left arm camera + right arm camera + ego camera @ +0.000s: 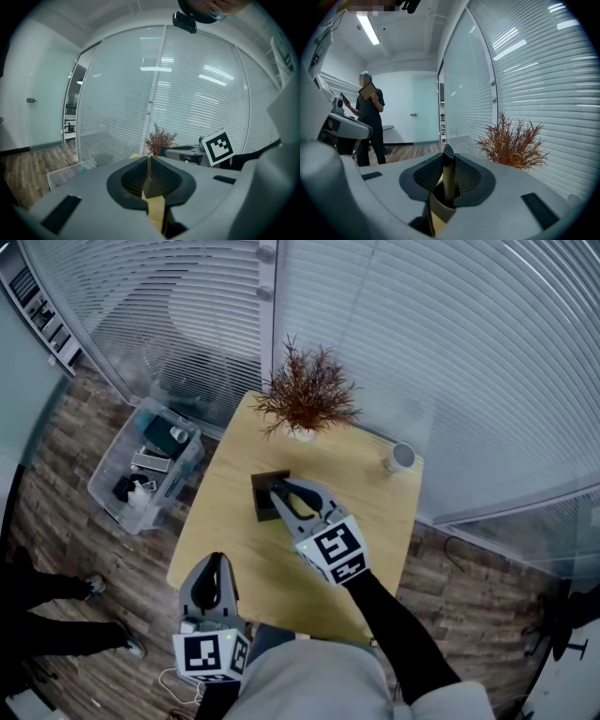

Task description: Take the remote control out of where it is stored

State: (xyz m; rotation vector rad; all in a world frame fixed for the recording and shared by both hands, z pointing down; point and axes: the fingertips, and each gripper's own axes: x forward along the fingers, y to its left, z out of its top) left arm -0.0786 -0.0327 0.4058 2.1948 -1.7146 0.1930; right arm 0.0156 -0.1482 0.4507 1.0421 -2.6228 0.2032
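A dark box-shaped holder (262, 506) stands in the middle of the small wooden table (234, 540). My right gripper (280, 487) reaches over the holder's top. In the right gripper view a slim dark remote control (448, 176) stands upright between the pads, and the right gripper (448, 164) is shut on it. Its lower end is hidden by the jaws. My left gripper (217, 565) hovers by the table's near left edge. Its jaws are shut with nothing in them (148, 162).
A reddish dried plant (306, 395) in a white pot stands at the table's far edge, and a cup (399, 457) at the far right corner. A clear plastic bin (145, 465) of items sits on the floor to the left. A person (370, 117) stands nearby.
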